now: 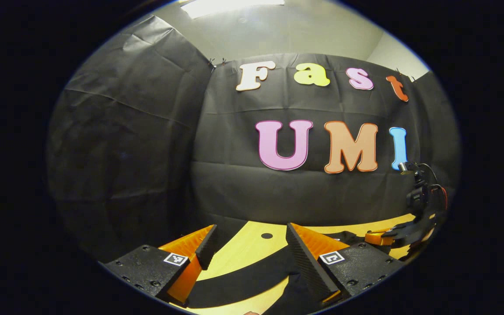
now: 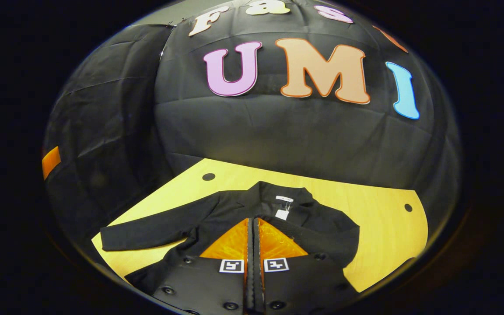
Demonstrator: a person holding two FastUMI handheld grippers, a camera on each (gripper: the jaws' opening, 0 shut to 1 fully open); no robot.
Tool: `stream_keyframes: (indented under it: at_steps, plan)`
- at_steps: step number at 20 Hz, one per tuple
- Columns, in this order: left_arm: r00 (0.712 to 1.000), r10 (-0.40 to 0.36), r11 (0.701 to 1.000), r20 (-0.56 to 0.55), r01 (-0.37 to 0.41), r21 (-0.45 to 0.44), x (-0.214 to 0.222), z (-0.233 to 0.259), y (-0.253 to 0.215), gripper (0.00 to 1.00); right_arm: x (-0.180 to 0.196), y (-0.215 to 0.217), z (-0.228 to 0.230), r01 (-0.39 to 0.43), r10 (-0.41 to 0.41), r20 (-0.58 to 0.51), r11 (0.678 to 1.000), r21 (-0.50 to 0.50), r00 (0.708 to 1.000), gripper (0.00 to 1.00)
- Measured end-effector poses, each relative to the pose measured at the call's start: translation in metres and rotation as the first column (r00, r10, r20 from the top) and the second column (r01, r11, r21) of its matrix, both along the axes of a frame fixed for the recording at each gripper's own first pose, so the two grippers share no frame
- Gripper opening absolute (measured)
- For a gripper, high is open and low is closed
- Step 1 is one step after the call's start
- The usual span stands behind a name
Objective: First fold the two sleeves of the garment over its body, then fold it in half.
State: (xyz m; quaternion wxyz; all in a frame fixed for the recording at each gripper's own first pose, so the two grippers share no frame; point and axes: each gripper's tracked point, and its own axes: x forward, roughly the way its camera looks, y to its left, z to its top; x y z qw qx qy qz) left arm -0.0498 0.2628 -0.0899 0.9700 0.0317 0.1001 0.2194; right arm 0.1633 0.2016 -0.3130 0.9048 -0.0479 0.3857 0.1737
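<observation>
While you held both tools over the yellow table (image 2: 379, 218), the items stood as follows. Garment (image 2: 217, 214): black, open-fronted, lying flat on the table with its collar (image 2: 282, 192) toward the booth wall and a white tag (image 2: 282, 214) just inside the collar. One sleeve (image 2: 147, 234) stretched out sideways across the table, away from the garment's body; the opposite sleeve (image 2: 337, 240) lay folded in over the body. Right gripper (image 2: 254, 227): your fingers were pressed together with nothing between them, hovering above the garment's front, just below the collar. Left gripper (image 1: 250, 247): your fingers stood wide apart, empty, above the outstretched sleeve's dark band on the table. In the left gripper view, your right gripper appeared farther off, over the garment.
</observation>
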Motion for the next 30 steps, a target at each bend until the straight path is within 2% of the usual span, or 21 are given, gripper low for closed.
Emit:
stream_keyframes:
  at_steps: [1, 6, 8, 11, 13, 19, 24, 27, 30]
  plan:
    - [1.000, 0.003, 1.000, -0.008, -0.003, 0.003, -0.002, -0.003, 0.006, 0.96, 0.006, 0.009, -0.005, -0.004, 0.004, -0.004, 1.000, -0.003, 1.000, 0.02]
    - [0.998, 0.032, 0.999, -0.059, -0.033, -0.004, -0.012, -0.024, 0.030, 0.96, 0.031, 0.046, -0.031, -0.029, 0.029, -0.006, 0.999, -0.042, 1.000, 0.02]
    - [0.995, 0.047, 0.999, -0.083, -0.048, -0.013, -0.019, -0.037, 0.039, 0.94, 0.033, 0.063, -0.045, -0.050, 0.048, -0.055, 0.998, -0.040, 0.997, 0.02]
    - [0.990, 0.077, 0.997, -0.117, -0.079, -0.015, -0.022, -0.058, 0.052, 0.94, 0.047, 0.068, -0.039, -0.007, 0.008, 0.011, 0.999, -0.053, 1.000, 0.96]
    - [0.982, 0.108, 0.993, -0.158, -0.112, -0.020, -0.041, -0.081, 0.069, 0.96, 0.046, 0.068, -0.024, -0.009, 0.011, 0.053, 0.999, -0.049, 0.999, 1.00]
    - [0.936, 0.170, 0.979, -0.308, -0.196, -0.054, -0.074, -0.158, 0.105, 0.96, 0.035, 0.056, 0.002, -0.047, 0.056, 0.115, 0.995, -0.086, 0.992, 0.99]
    - [0.881, 0.190, 0.963, -0.433, -0.253, -0.090, -0.097, -0.220, 0.119, 0.95, 0.026, 0.043, 0.006, -0.035, 0.047, 0.110, 0.993, -0.110, 0.993, 0.99]
    - [0.826, 0.206, 0.950, -0.524, -0.298, -0.095, -0.116, -0.249, 0.123, 0.98, 0.020, 0.036, 0.003, -0.030, 0.041, 0.090, 0.992, -0.123, 0.995, 0.99]
    - [0.799, 0.217, 0.938, -0.561, -0.330, -0.107, -0.124, -0.267, 0.125, 0.96, 0.019, 0.029, 0.006, -0.023, 0.036, 0.092, 0.990, -0.138, 0.995, 0.99]
